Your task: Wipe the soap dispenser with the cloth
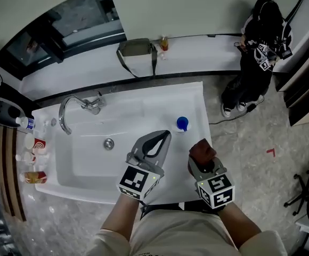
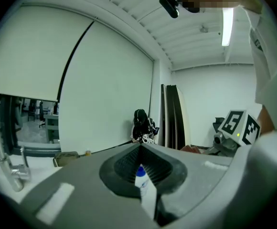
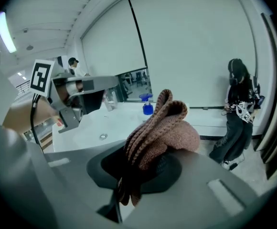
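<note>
Soap dispenser (image 1: pixel 182 124) stands on the surface (image 1: pixel 194 97) at its right edge, with open room around it. Left claw (image 1: pixel 165 136) has tips together and is empty, near the dispenser over the basin (image 1: pixel 90 159). Right claw (image 1: pixel 202 156) clamps the brown cloth (image 3: pixel 160 130) at the front-right corner. Faucet (image 1: pixel 72 108) and cups (image 1: pixel 34 143) are well left. Cloth ribbing shows only in the right gripper view.

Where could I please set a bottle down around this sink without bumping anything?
The counter strip behind the basin, between faucet and soap dispenser, is bare, as is the basin floor. The left counter is crowded with cups and bottles.
</note>
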`<state>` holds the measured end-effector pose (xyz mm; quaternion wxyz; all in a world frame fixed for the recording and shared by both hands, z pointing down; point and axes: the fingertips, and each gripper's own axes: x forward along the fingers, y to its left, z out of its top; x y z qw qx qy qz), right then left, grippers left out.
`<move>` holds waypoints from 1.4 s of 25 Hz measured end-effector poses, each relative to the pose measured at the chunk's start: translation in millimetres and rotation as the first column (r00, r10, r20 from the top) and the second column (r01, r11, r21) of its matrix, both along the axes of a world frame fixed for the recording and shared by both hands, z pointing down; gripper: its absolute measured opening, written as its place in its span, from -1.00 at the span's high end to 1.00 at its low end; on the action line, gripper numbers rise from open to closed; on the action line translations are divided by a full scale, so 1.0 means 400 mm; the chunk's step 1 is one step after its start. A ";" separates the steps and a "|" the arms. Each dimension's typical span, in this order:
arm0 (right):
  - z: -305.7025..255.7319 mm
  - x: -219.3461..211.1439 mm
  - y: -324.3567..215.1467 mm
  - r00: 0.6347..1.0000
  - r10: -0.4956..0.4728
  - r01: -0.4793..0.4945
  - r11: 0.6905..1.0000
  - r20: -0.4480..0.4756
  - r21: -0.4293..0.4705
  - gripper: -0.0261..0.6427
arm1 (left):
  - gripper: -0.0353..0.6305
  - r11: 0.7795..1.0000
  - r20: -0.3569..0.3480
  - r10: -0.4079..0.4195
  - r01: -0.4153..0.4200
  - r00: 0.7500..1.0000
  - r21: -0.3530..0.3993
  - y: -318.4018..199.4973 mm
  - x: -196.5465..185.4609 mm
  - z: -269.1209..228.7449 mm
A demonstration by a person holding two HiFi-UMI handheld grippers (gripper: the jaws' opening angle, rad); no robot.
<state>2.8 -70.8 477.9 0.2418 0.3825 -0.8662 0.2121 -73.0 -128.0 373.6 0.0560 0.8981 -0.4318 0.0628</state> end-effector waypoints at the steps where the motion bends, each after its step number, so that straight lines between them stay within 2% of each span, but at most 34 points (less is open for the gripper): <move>1: 0.012 -0.020 -0.008 0.999 -0.035 0.035 0.999 0.000 -0.008 0.69 | 0.89 1.000 0.018 0.027 -0.027 0.999 0.005 -0.024 0.014 0.002; 5: 0.052 -0.110 -0.030 0.981 -0.192 0.192 0.981 0.009 -0.024 0.69 | 0.89 0.996 0.051 0.094 -0.093 0.994 -0.011 -0.100 0.055 0.017; 9: 0.091 -0.202 -0.044 0.937 -0.350 0.351 0.936 0.020 -0.031 0.69 | 0.89 0.985 0.032 0.155 -0.152 0.987 -0.083 -0.139 0.084 0.034; 13: 0.134 -0.251 -0.064 0.907 -0.420 0.421 0.905 0.037 -0.058 0.69 | 0.89 0.970 0.039 0.205 -0.198 0.978 -0.144 -0.157 0.107 0.063; 15: 0.162 -0.253 -0.081 0.914 -0.402 0.405 0.909 0.053 -0.097 0.69 | 0.89 0.963 0.044 0.221 -0.211 0.974 -0.167 -0.159 0.110 0.088; 20: 0.208 -0.214 -0.125 0.946 -0.315 0.325 0.929 0.082 -0.177 0.68 | 0.89 0.957 -0.028 0.224 -0.225 0.974 -0.181 -0.169 0.108 0.096; 24: 0.221 -0.173 -0.152 0.971 -0.206 0.229 0.942 0.119 -0.245 0.68 | 0.89 0.951 -0.048 0.233 -0.238 0.971 -0.197 -0.165 0.107 0.095; 30: 0.226 -0.121 -0.172 0.981 -0.093 0.145 0.933 0.169 -0.329 0.68 | 0.89 0.945 -0.055 0.262 -0.268 0.964 -0.189 -0.164 0.106 0.098; 35: 0.240 -0.059 -0.185 0.991 -0.027 0.073 0.932 0.133 -0.354 0.68 | 0.89 0.937 -0.064 0.279 -0.286 0.958 -0.201 -0.159 0.109 0.102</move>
